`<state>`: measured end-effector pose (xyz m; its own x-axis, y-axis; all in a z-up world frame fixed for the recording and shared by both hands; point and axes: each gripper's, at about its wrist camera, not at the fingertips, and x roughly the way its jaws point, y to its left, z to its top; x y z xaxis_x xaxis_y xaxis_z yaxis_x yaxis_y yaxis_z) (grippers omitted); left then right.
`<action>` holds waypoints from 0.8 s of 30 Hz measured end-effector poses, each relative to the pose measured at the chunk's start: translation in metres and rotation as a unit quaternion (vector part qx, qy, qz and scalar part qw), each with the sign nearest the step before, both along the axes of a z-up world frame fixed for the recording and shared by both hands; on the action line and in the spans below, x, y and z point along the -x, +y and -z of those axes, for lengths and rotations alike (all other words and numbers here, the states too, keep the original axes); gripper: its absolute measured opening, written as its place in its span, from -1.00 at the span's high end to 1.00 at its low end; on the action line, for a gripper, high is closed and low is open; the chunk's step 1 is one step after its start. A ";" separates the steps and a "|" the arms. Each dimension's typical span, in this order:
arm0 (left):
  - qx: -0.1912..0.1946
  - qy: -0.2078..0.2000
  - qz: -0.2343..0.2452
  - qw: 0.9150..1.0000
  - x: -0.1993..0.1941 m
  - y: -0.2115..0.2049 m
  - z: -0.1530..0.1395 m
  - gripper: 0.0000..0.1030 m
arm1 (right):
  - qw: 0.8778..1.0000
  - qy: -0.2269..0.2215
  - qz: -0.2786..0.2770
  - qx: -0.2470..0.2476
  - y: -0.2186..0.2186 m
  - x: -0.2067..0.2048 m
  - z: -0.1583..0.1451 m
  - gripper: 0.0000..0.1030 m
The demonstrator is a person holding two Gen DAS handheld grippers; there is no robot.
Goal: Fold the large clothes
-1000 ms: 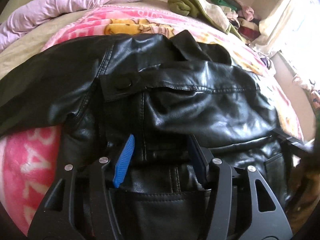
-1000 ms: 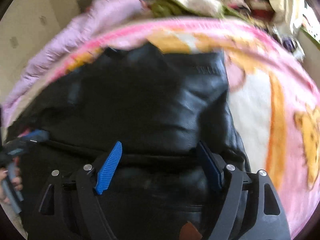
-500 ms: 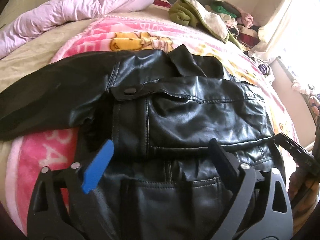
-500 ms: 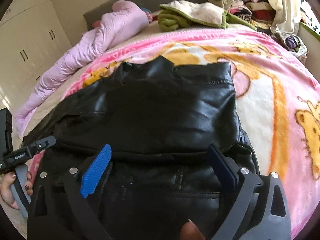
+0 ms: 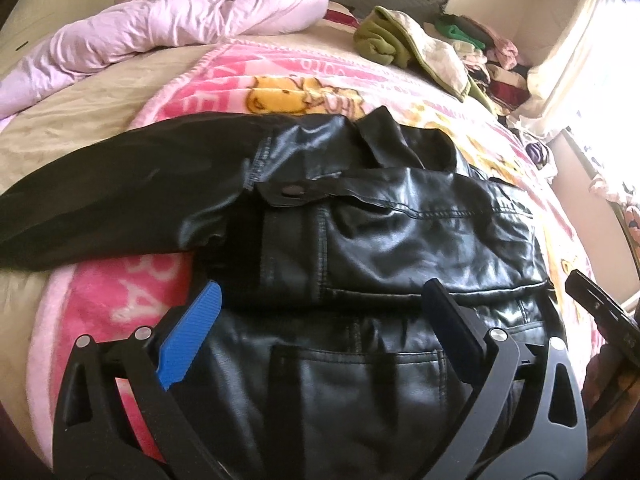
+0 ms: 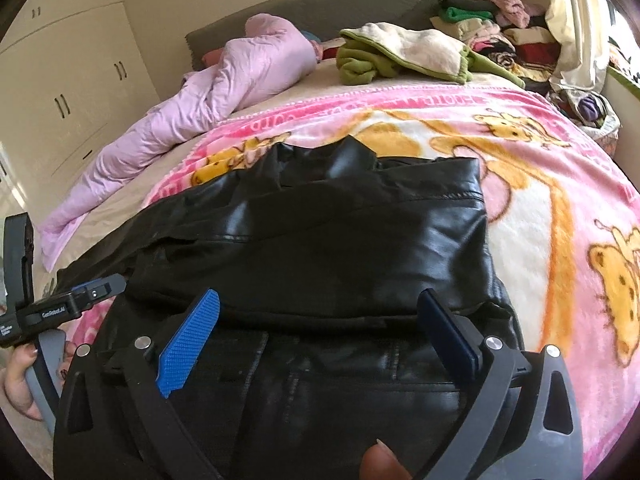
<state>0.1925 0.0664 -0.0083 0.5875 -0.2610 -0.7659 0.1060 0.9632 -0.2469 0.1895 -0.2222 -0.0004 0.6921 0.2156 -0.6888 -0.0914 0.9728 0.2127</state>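
A black leather jacket [image 5: 400, 240] lies on the pink cartoon blanket [image 5: 132, 296], partly folded, with a layer doubled over its body. One sleeve [image 5: 120, 200] stretches out to the left. My left gripper [image 5: 322, 287] hovers over the jacket's near part, jaws wide open with nothing gripped. In the right wrist view the jacket [image 6: 340, 240] fills the middle, and my right gripper [image 6: 319, 296] hangs open above its near edge, apart from the leather. A finger of the left gripper [image 6: 100, 290] shows at the left, held by a hand [image 6: 16, 376].
A pink quilted coat [image 6: 240, 72] lies along the bed's far left. A green and cream garment [image 6: 400, 52] and a pile of folded clothes [image 6: 492, 28] sit at the back right. White wardrobe doors [image 6: 72, 80] stand to the left, a bright curtain [image 5: 592, 40] to the right.
Both grippers went from partly closed on the jacket's fold to wide open and let it go. Both rose and drew back, and the jacket now lies flat on the blanket.
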 end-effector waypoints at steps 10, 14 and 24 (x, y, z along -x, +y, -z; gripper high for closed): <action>-0.005 -0.004 -0.033 0.999 0.005 0.028 -0.003 -0.82 | 0.999 -0.013 -0.031 0.014 0.038 -0.002 -0.010 -0.92; -0.001 -0.005 -0.047 0.999 0.006 0.042 -0.003 -0.82 | 0.999 -0.016 -0.043 0.017 0.055 -0.007 -0.013 -0.92; 0.020 -0.006 -0.096 0.995 0.009 0.087 0.000 -0.82 | 0.997 -0.023 -0.074 0.016 0.100 -0.020 -0.019 -0.92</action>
